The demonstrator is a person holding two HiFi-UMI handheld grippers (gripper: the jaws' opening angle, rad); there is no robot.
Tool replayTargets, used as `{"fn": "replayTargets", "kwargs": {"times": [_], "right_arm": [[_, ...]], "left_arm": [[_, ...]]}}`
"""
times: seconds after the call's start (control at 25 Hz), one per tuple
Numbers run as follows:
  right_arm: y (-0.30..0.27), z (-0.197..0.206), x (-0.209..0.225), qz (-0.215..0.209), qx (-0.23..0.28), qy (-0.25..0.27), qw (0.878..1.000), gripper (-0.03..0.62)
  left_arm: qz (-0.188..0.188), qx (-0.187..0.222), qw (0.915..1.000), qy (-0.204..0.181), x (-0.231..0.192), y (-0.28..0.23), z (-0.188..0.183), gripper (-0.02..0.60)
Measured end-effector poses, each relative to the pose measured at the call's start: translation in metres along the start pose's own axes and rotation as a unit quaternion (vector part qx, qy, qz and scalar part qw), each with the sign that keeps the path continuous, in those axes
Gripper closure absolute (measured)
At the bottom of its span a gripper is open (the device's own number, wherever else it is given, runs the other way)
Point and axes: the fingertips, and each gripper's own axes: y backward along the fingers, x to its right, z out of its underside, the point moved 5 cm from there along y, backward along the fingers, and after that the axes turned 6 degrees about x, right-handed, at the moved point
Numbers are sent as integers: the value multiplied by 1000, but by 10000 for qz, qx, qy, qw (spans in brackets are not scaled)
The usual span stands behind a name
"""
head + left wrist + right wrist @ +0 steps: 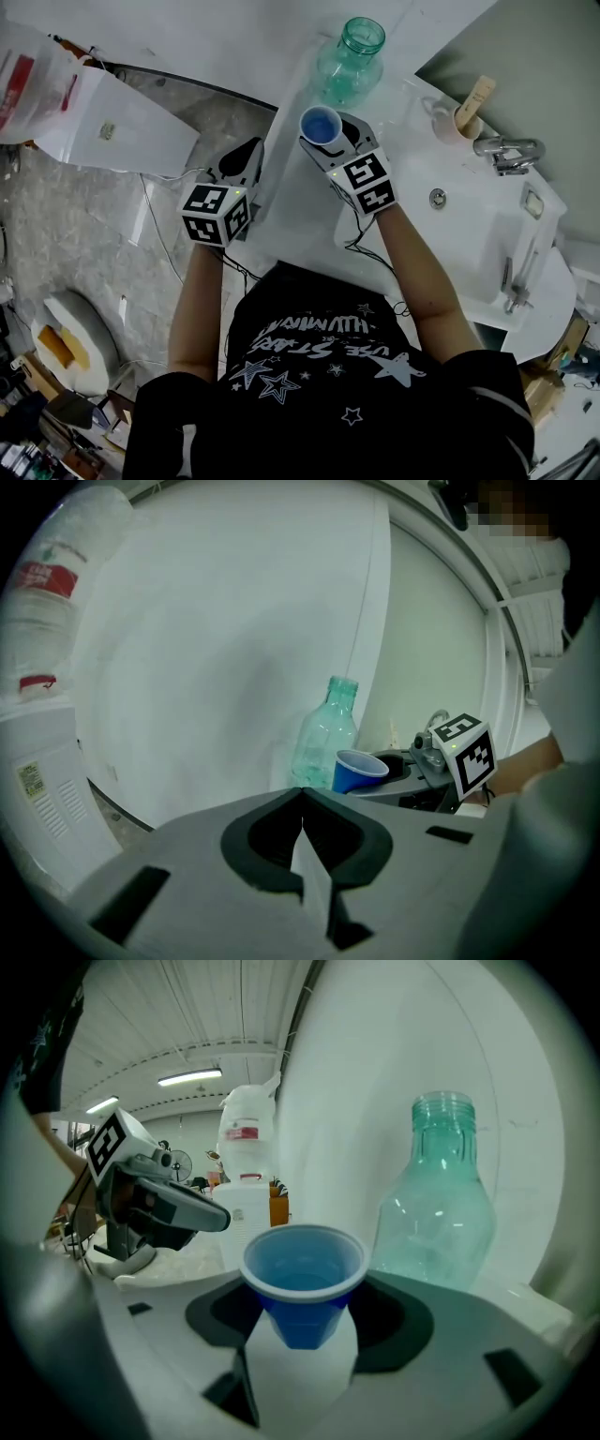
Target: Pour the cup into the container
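Pouring cleanly starts with the left gripper point(248, 155), which is clenched on nothing, its jaws pressed together just beside the left edge of the white counter point(295, 216). In my judgement it should either hold clear or come in to steady the bottle, since a light body like that could slide or tip under a nudge.

To its right, the right gripper point(336, 141) grasps the small blue plastic cup point(319, 122) by its lower wall. One jaw presses each side, and the cup is upright with its rim level. It seems to hold a shallow fill, though I cannot tell how much. The cup's lip should be carried over the bottle's mouth before any tilt, then rolled slowly so the stream stays thin. The neck looks narrower than the cup's rim, so a quick tip would likely run down the shoulders.

The tall clear green bottle point(349, 58) stands upright and uncapped just beyond the held cup and slightly to its right, near but not touching. Its mouth appears higher than the cup's rim, so the cup probably needs lifting first.

Farther right, the white sink basin point(459, 234) and chrome tap point(506, 152) lie well apart from both.
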Motion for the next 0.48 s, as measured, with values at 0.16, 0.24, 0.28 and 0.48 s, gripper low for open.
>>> {"fn": "replayTargets", "kwargs": {"times": [0.16, 0.24, 0.28, 0.48], "right_arm": [[-14, 8, -3, -9, -24, -69, 10000, 315], [-19, 14, -5, -26, -28, -56, 10000, 315], [-21, 16, -6, -39, -48, -54, 10000, 315], [-31, 20, -19, -207, -142, -100, 9996, 313]], "left_arm": [[65, -110, 9999, 19, -9, -7, 6, 569], [91, -151, 9998, 44, -13, -10, 8, 569], [111, -171, 9998, 46, -14, -11, 9, 569], [175, -220, 9996, 29, -22, -17, 10, 569]]}}
